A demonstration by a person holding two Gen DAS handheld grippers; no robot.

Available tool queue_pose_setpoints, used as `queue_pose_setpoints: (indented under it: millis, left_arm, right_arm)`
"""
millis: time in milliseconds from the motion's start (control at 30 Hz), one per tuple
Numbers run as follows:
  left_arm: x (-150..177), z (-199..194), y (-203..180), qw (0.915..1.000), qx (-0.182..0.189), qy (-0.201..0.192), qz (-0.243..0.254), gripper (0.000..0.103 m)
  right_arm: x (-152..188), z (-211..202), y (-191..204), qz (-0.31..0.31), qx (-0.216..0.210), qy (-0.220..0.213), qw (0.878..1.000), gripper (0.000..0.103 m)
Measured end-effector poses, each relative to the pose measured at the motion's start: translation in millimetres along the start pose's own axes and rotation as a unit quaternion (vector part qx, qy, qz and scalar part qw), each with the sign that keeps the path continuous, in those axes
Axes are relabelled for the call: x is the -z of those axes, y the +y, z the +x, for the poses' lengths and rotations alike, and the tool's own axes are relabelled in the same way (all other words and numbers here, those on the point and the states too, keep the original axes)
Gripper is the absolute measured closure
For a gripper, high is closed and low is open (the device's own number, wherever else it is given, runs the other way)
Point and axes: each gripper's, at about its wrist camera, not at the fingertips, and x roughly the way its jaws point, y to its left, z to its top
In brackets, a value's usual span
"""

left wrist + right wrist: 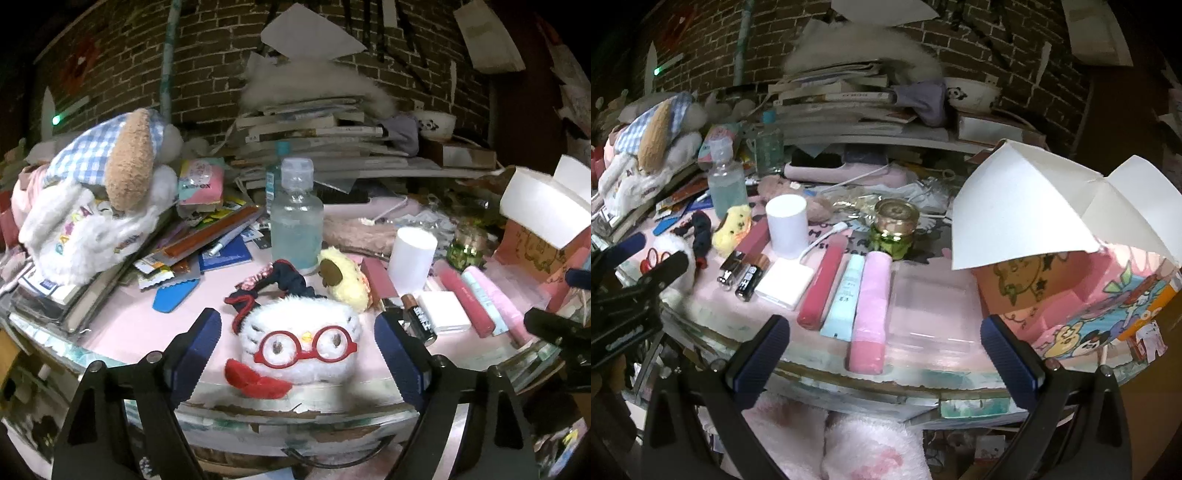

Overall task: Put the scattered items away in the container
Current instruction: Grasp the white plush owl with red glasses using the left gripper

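A white owl plush with red glasses sits at the pink table's near edge, between the spread fingers of my open left gripper, untouched. Behind it lie a dark scrunchie, a yellow plush, a battery and a white box. My open, empty right gripper hovers at the table edge before a pink tube, a light blue tube and a red tube. The pink cartoon-printed container with open white flaps stands at the right.
A clear bottle of blue liquid, a white cylinder, a green glass jar and a clear plastic case stand on the table. Stacked books and a large plush dog crowd the back and left.
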Motion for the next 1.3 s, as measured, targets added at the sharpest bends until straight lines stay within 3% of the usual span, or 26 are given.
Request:
queue_pose_setpoints:
  millis: [200,300,333,400,633,733,800,1300]
  left_arm:
    - [9.4,19.6,-4.9,0.9997,-0.015,0.014,0.012,0.019]
    - [12.5,20.7,2.9,0.9998,-0.002,0.008,-0.017,0.019]
    - [13.8,20.4,1.6,0.9999,-0.002,0.005,-0.011,0.017]
    - [14.7,21.7,3.0,0.9998,-0.009,0.001,-0.015,0.004]
    - [7.6,27.1,1.7,0.9994,-0.008,0.031,-0.016,0.004]
    - [9.0,23.8,-0.2,0.9994,-0.009,0.03,-0.013,0.018]
    - [8.8,20.1,1.9,0.9994,-0.007,0.031,-0.014,0.047]
    - [-5.2,5.1,1.6,0.9995,0.011,0.025,-0.013,0.053]
  right_arm:
    - [-0.6,5.1,1.5,-0.002,-0.002,0.003,1.0,0.0]
    - [0.4,7.5,1.5,-0.003,-0.007,0.006,1.0,0.0]
    - [0.5,8.1,1.8,-0.003,-0.008,0.007,1.0,0.0]
    - [0.5,9.5,2.8,-0.003,-0.011,0.009,1.0,0.0]
    - [2.5,13.3,9.1,-0.011,-0.026,0.016,0.999,0.0]
    - [3.0,13.7,8.5,-0.009,-0.028,0.017,0.999,0.0]
    - [2.4,15.1,7.8,-0.007,-0.029,0.018,0.999,0.0]
    - [2.2,18.6,10.2,-0.005,-0.043,0.018,0.999,0.0]
